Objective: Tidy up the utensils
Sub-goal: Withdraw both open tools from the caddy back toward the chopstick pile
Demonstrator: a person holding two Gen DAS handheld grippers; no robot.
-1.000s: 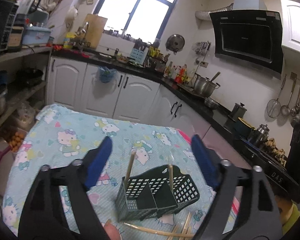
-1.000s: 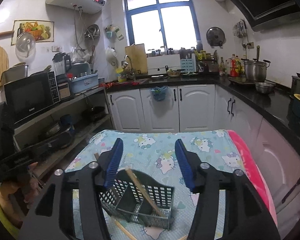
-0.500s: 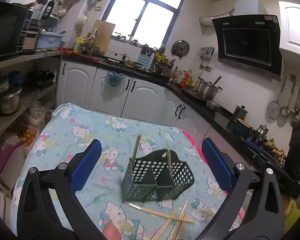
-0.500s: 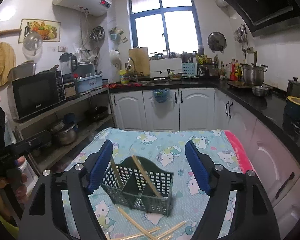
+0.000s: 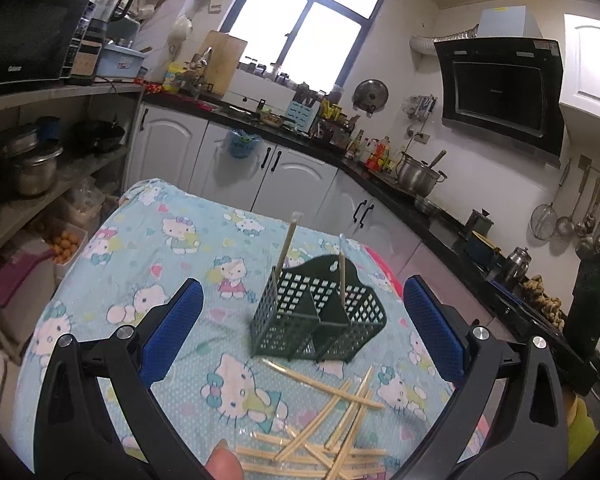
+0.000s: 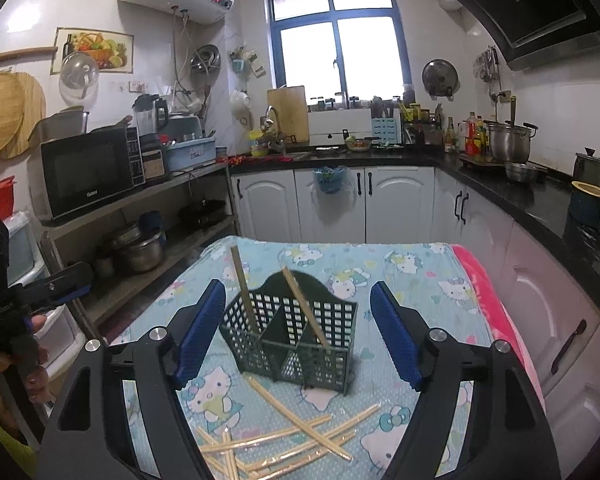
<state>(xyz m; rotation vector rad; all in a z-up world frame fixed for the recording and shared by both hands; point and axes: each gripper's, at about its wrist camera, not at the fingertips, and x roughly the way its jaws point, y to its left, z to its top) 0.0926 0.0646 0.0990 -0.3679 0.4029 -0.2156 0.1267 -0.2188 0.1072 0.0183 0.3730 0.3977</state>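
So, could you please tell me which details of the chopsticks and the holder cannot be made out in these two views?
- Loose chopsticks: the left wrist view's bottom edge and the left claw frame cut off the pile, so no count.
- Same pile in the right wrist view: the right claw arms cover its ends.
- Green holder: its walls hide the lower ends of the two standing chopsticks.
- Their clear wrappers: too faint to judge.

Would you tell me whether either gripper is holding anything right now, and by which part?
Nothing is held: the left gripper and right gripper are both open and empty.
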